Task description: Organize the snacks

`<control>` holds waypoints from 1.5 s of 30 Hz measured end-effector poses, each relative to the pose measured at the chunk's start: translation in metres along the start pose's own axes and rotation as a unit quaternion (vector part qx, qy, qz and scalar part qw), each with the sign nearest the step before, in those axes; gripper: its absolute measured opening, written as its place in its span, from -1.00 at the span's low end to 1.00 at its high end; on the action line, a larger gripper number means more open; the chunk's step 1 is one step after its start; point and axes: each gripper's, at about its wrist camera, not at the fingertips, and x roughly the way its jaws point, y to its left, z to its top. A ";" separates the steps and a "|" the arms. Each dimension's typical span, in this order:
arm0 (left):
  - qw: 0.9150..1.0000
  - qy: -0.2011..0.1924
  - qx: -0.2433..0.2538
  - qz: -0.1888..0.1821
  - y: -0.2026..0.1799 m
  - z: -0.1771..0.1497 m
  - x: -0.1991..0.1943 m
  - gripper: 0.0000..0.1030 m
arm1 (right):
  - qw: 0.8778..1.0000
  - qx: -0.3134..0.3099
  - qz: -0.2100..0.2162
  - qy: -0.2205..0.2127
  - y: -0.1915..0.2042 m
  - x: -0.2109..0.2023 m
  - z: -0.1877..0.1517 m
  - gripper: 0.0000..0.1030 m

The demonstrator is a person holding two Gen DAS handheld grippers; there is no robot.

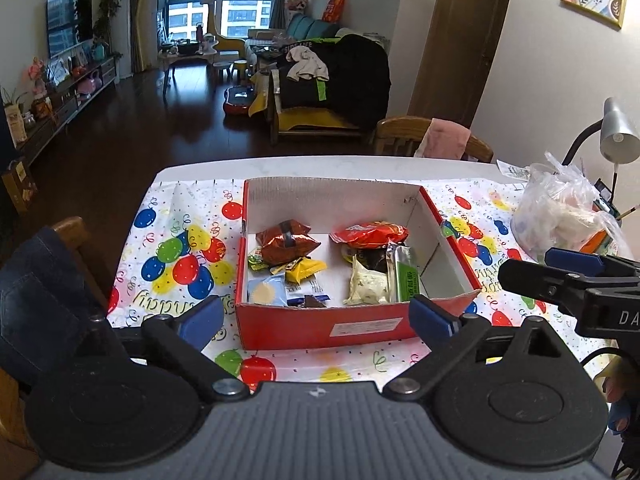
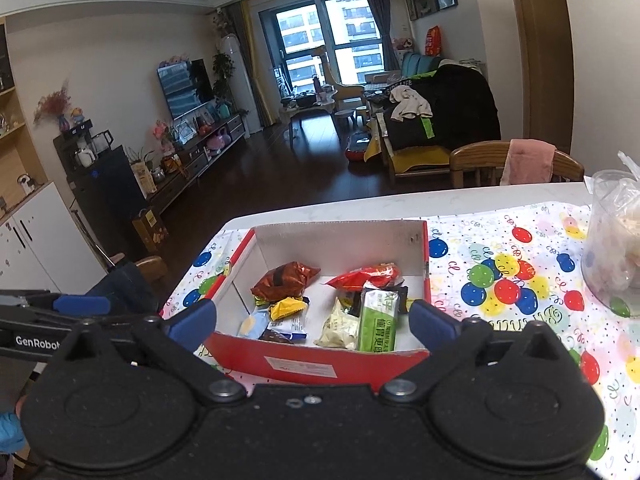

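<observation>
A red cardboard box [image 1: 320, 330] [image 2: 316, 366] with a white inside stands on the balloon-print tablecloth. Several snack packets lie in it: a brown-red bag [image 1: 286, 240] [image 2: 284, 280], a red bag [image 1: 370, 234] [image 2: 366, 276], a yellow packet [image 1: 306, 268] [image 2: 286, 308], a green bar [image 1: 406, 278] [image 2: 378, 322], a cream packet [image 1: 366, 284] [image 2: 338, 328] and a pale blue packet [image 1: 266, 290]. My left gripper [image 1: 318, 318] hangs open just in front of the box's near wall, holding nothing. My right gripper [image 2: 312, 322] is open too, its blue pads straddling the near wall, empty.
A clear plastic bag [image 1: 560, 210] [image 2: 614, 240] of items sits at the table's right side, with a desk lamp [image 1: 618, 136] behind it. Wooden chairs stand at the far edge [image 1: 432, 140] and at the left [image 1: 72, 232]. The tablecloth [image 1: 180, 256] lies bare left of the box.
</observation>
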 end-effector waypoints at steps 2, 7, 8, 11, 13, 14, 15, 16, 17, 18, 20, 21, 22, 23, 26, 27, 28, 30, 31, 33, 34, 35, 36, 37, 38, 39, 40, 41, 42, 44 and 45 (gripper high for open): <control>1.000 0.002 -0.004 -0.002 0.000 0.000 0.000 0.93 | 1.000 0.004 0.001 -0.002 -0.002 0.000 0.000 1.00; 1.000 0.008 -0.014 -0.007 0.001 0.000 -0.001 0.93 | 1.000 0.008 0.001 0.000 -0.004 -0.001 -0.001 1.00; 1.000 0.007 -0.013 -0.006 0.001 0.000 -0.002 0.93 | 1.000 0.009 0.000 0.002 -0.004 -0.001 -0.001 1.00; 1.000 0.006 -0.011 -0.003 0.000 0.000 -0.002 0.93 | 1.000 0.010 0.000 0.003 -0.005 0.000 -0.001 1.00; 1.000 0.004 -0.012 -0.003 0.000 0.001 -0.002 0.93 | 1.000 0.012 0.000 0.003 -0.005 -0.001 -0.001 1.00; 1.000 0.003 -0.012 -0.003 0.000 0.001 -0.003 0.93 | 1.000 0.012 0.000 0.003 -0.005 -0.001 -0.001 1.00; 1.000 0.003 -0.013 -0.003 -0.001 0.002 -0.003 0.93 | 1.000 0.012 0.000 0.002 -0.006 0.000 0.000 1.00; 1.000 0.003 -0.014 -0.002 -0.001 0.002 -0.004 0.93 | 1.000 0.012 -0.001 0.003 -0.006 -0.001 -0.001 1.00; 1.000 0.003 -0.015 -0.004 -0.001 0.002 -0.004 0.93 | 1.000 0.013 -0.001 0.003 -0.006 0.000 -0.001 1.00; 1.000 0.003 -0.016 -0.004 -0.001 0.002 -0.004 0.93 | 1.000 0.013 -0.001 0.003 -0.005 0.000 0.000 1.00; 1.000 0.001 -0.015 -0.002 -0.001 0.002 -0.005 0.93 | 1.000 0.013 -0.001 0.004 -0.005 0.000 0.000 1.00; 1.000 0.001 -0.015 -0.001 -0.001 0.002 -0.005 0.93 | 1.000 0.013 0.000 0.004 -0.005 0.000 0.000 1.00; 1.000 0.001 -0.015 0.000 -0.001 0.002 -0.005 0.93 | 1.000 0.013 -0.001 0.004 -0.005 0.000 0.000 1.00; 1.000 0.001 -0.016 -0.001 -0.001 0.003 -0.005 0.93 | 1.000 0.014 -0.002 0.004 -0.005 0.000 -0.001 1.00; 1.000 0.000 -0.014 0.001 -0.002 0.003 -0.005 0.93 | 1.000 0.016 -0.002 0.004 -0.004 0.000 -0.001 1.00; 1.000 0.000 -0.014 0.001 -0.002 0.003 -0.005 0.93 | 1.000 0.015 -0.002 0.004 -0.005 0.000 -0.001 1.00; 1.000 -0.001 -0.014 0.001 -0.002 0.003 -0.005 0.93 | 1.000 0.015 -0.002 0.005 -0.005 0.000 -0.001 1.00; 1.000 -0.002 -0.013 0.002 -0.003 0.004 -0.005 0.93 | 1.000 0.015 -0.002 0.005 -0.005 0.000 -0.001 1.00; 1.000 -0.002 -0.012 0.002 -0.003 0.004 -0.005 0.93 | 1.000 0.015 -0.002 0.004 -0.005 0.000 -0.001 1.00; 1.000 -0.003 -0.012 0.002 -0.003 0.004 -0.005 0.93 | 1.000 0.017 -0.002 0.005 -0.005 0.000 0.000 1.00; 1.000 -0.003 -0.012 0.001 -0.003 0.005 -0.005 0.93 | 1.000 0.017 -0.003 0.005 -0.004 0.000 -0.001 1.00; 1.000 -0.003 -0.011 0.001 -0.003 0.005 -0.006 0.93 | 1.000 0.018 -0.002 0.005 -0.004 0.000 -0.001 1.00; 1.000 -0.004 -0.010 0.001 -0.004 0.006 -0.006 0.93 | 1.000 0.018 -0.002 0.005 -0.005 0.000 -0.001 1.00; 1.000 -0.004 -0.009 0.002 -0.005 0.006 -0.006 0.93 | 1.000 0.018 -0.003 0.004 -0.004 0.001 -0.001 1.00; 1.000 -0.004 -0.008 0.002 -0.005 0.007 -0.007 0.93 | 1.000 0.018 -0.003 0.003 -0.003 0.001 -0.001 1.00; 1.000 -0.004 -0.007 0.003 -0.006 0.007 -0.007 0.93 | 1.000 0.018 -0.003 0.004 -0.004 0.001 -0.001 1.00; 1.000 -0.005 -0.006 0.004 -0.007 0.007 -0.008 0.93 | 1.000 0.018 -0.003 0.003 -0.003 0.001 -0.002 1.00; 1.000 -0.005 -0.005 0.005 -0.007 0.008 -0.008 0.93 | 1.000 0.018 -0.003 0.003 -0.003 0.001 -0.002 1.00; 1.000 -0.006 -0.004 0.005 -0.008 0.008 -0.009 0.93 | 1.000 0.019 -0.003 0.002 -0.002 0.000 -0.002 1.00; 1.000 -0.006 -0.003 0.005 -0.009 0.010 -0.010 0.93 | 1.000 0.019 -0.002 0.002 -0.002 0.000 -0.002 1.00; 1.000 -0.007 -0.003 0.003 -0.010 0.011 -0.011 0.93 | 1.000 0.018 -0.002 0.002 -0.001 0.000 -0.002 1.00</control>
